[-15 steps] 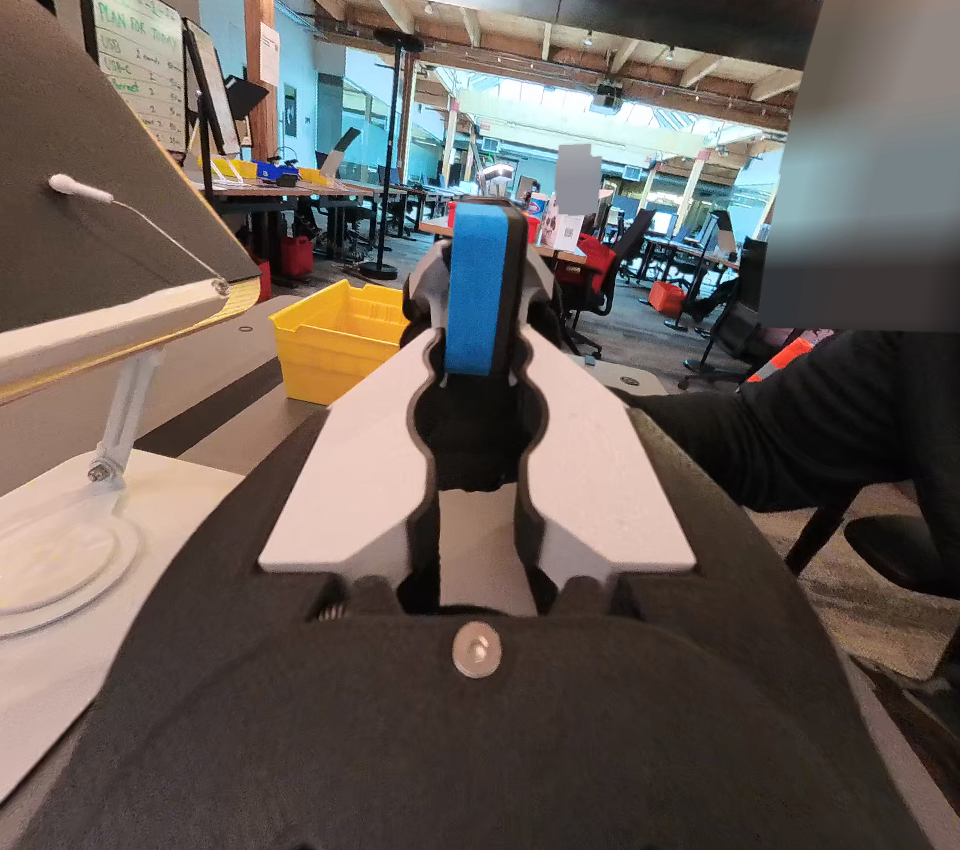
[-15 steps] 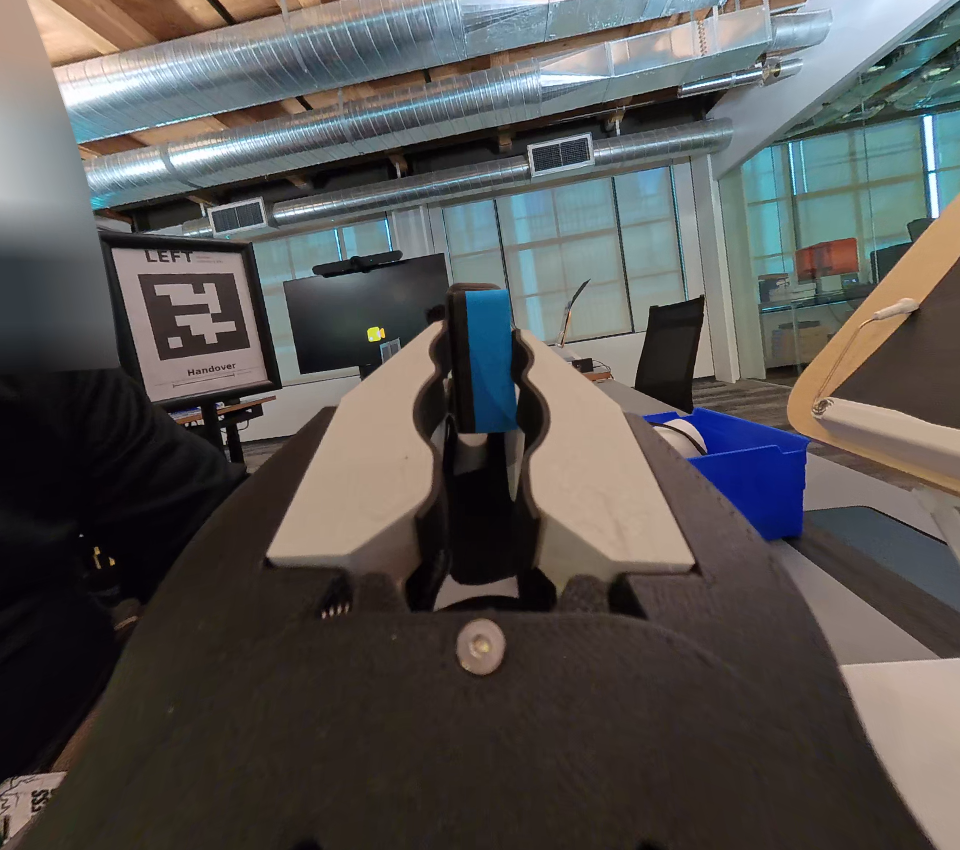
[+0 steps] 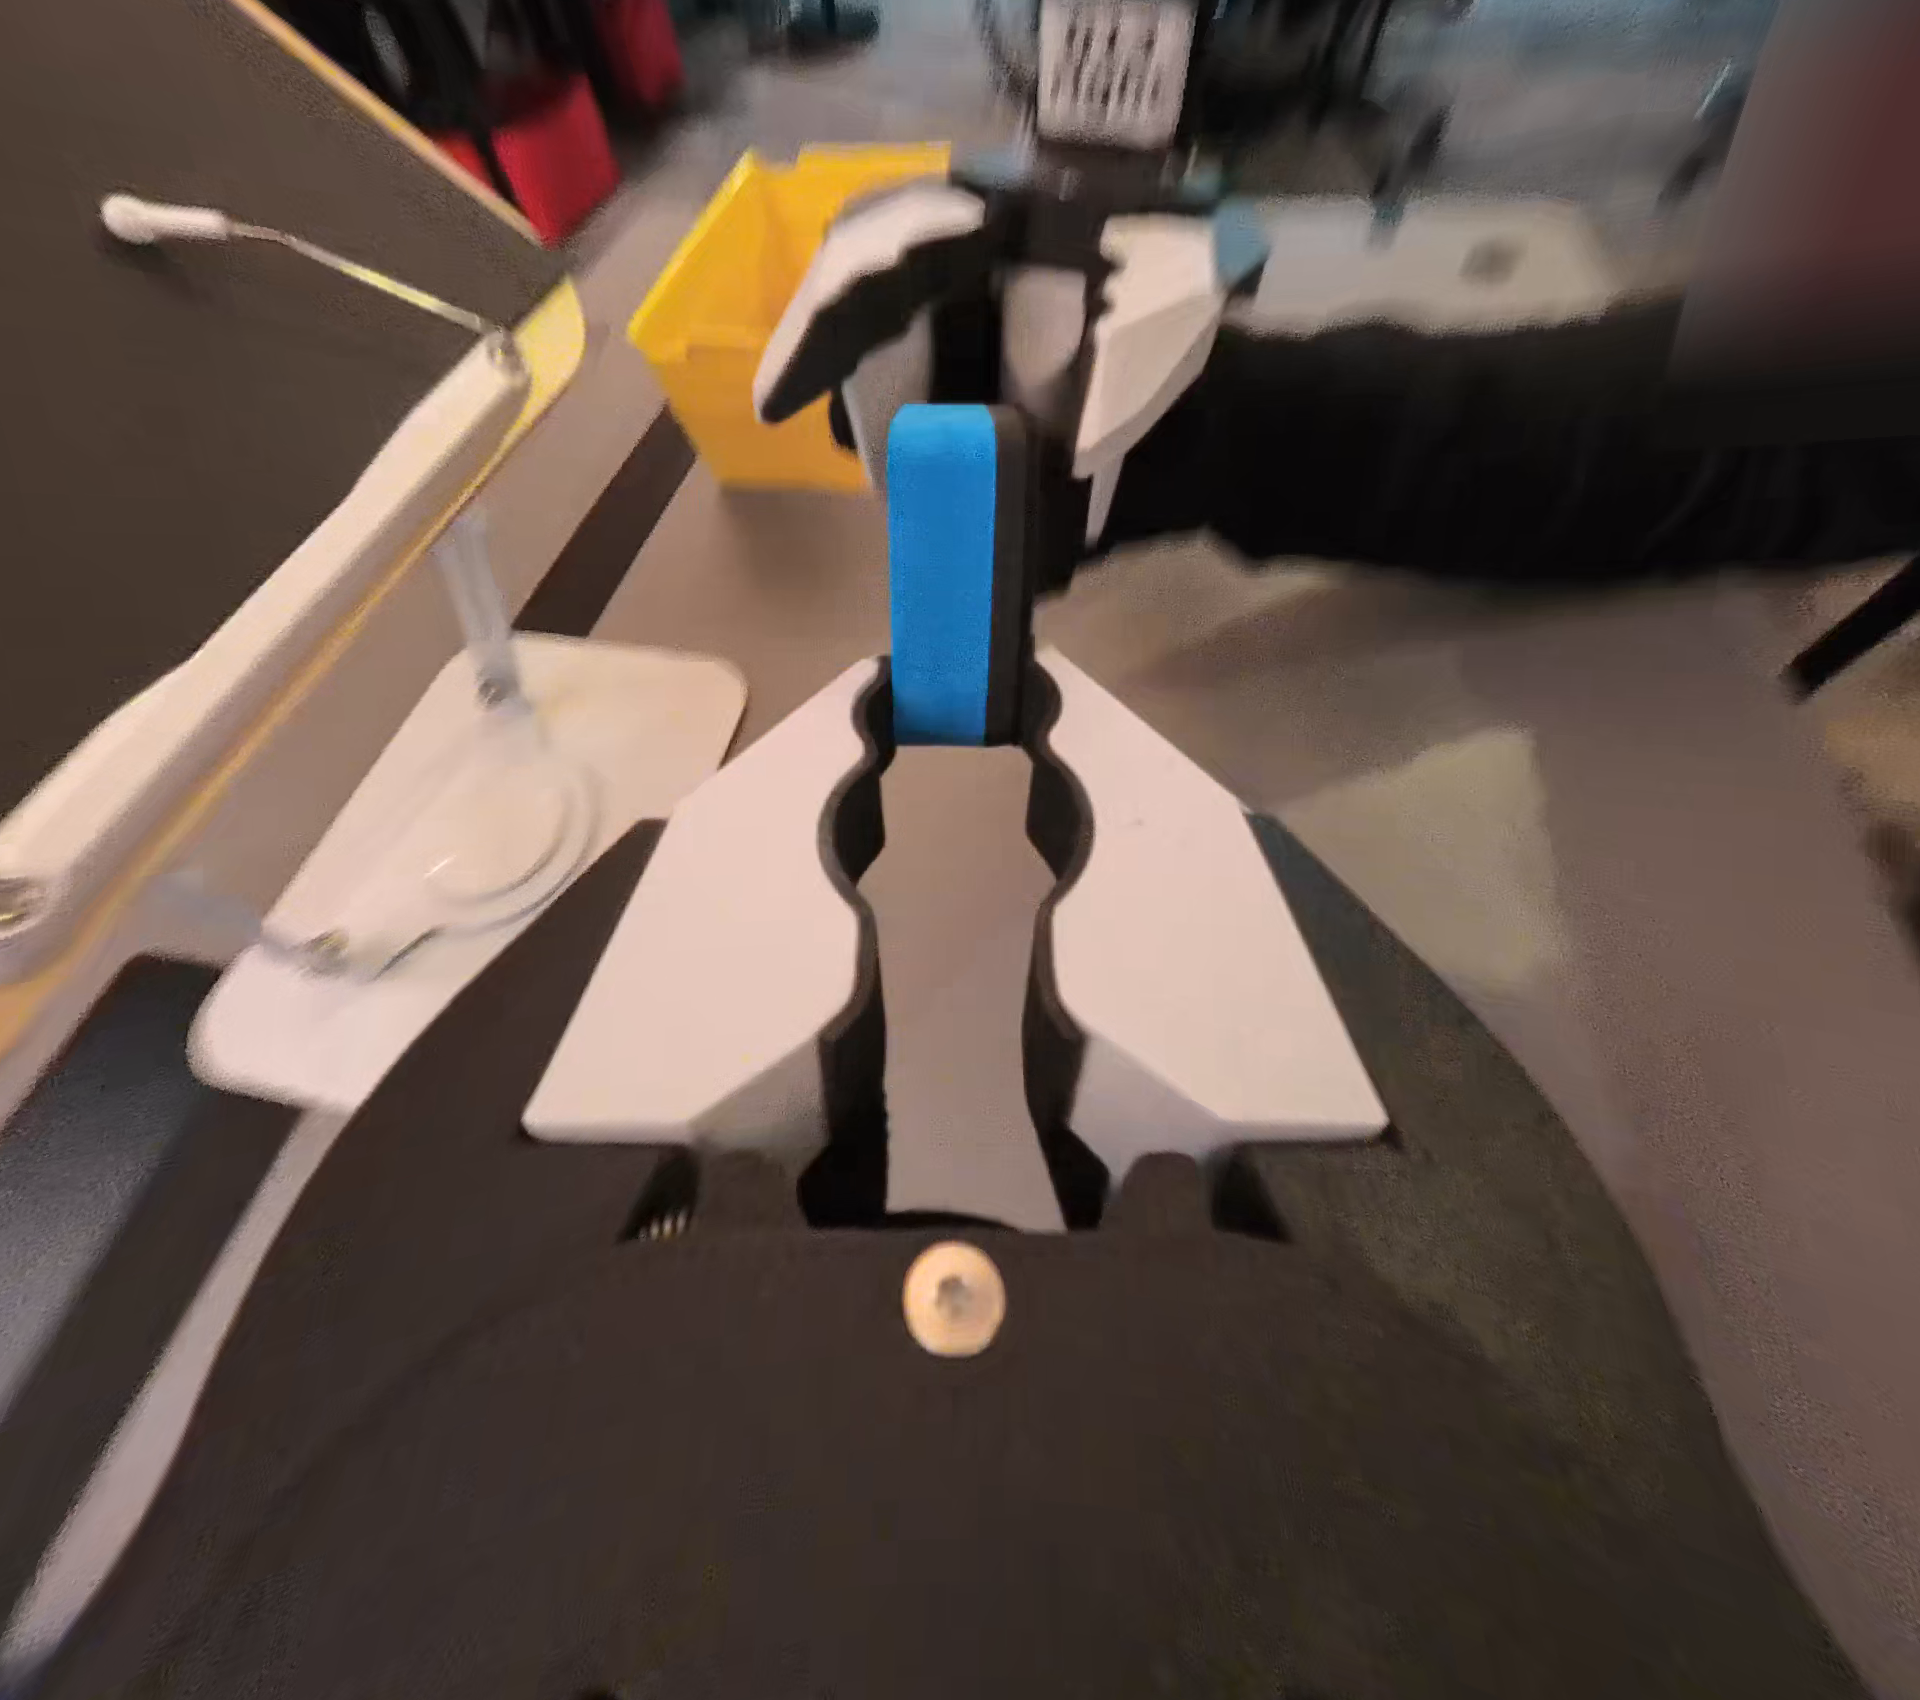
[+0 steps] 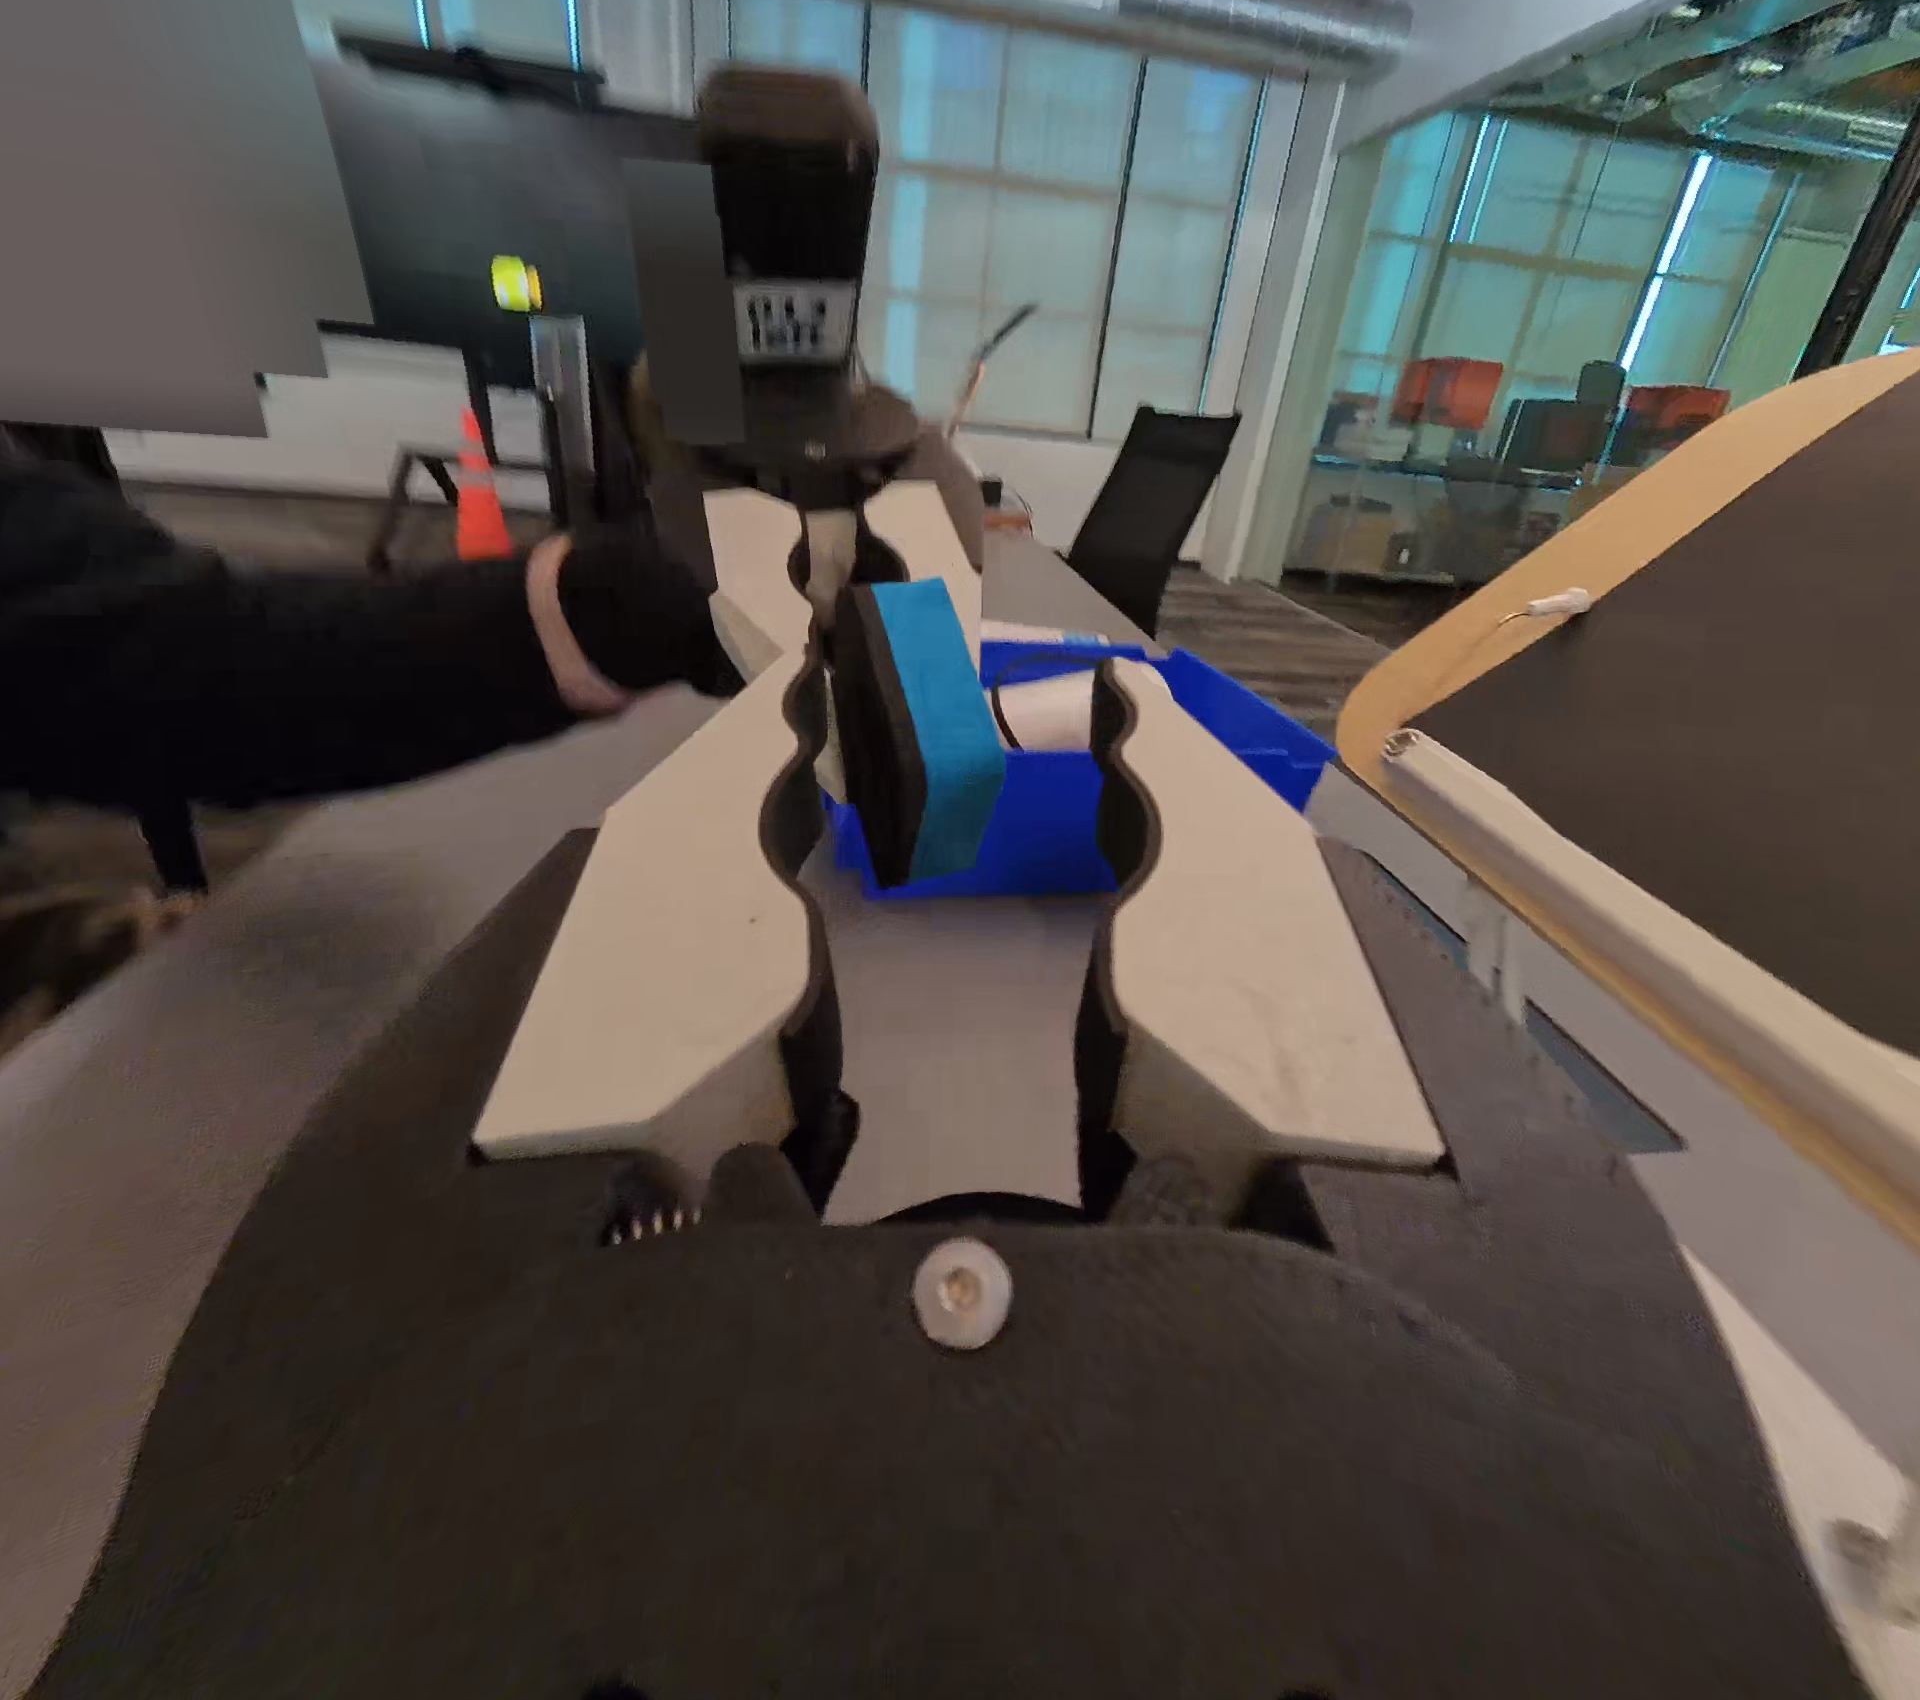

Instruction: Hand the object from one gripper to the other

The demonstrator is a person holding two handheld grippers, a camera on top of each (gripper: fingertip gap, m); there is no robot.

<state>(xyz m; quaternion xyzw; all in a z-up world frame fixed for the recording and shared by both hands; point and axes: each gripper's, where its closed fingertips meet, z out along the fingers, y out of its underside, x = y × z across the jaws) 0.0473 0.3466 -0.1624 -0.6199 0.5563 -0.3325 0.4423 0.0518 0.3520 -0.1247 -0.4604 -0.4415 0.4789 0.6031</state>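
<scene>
A blue and black foam block [image 3: 940, 570] stands upright in my left gripper [image 3: 956, 694], which is shut on its lower end at the fingertips. My right gripper [image 3: 940, 440] shows beyond it in the left wrist view, jaws spread. In the right wrist view my right gripper [image 4: 956, 679] is open wide. The block [image 4: 930, 746] lies between its fingers, close to the left one, with a clear gap to the right one. The left gripper [image 4: 883, 601] holds the block's far end there, with a gloved hand [image 4: 623, 622] behind it.
A yellow bin [image 3: 748, 341] sits on the grey table [image 3: 1403, 871] beyond the left gripper. A blue bin [image 4: 1236, 725] sits beyond the right one. A tilted dark board on a white stand [image 3: 260, 300] flanks the table and also shows in the right wrist view [image 4: 1683, 715]. A dark sleeve [image 4: 312, 674] reaches in. Both grippers' tips are close together, under 4 cm apart.
Both grippers were shut on the block. The right gripper has opened and the two have drawn apart. Both views have tilted down toward the table.
</scene>
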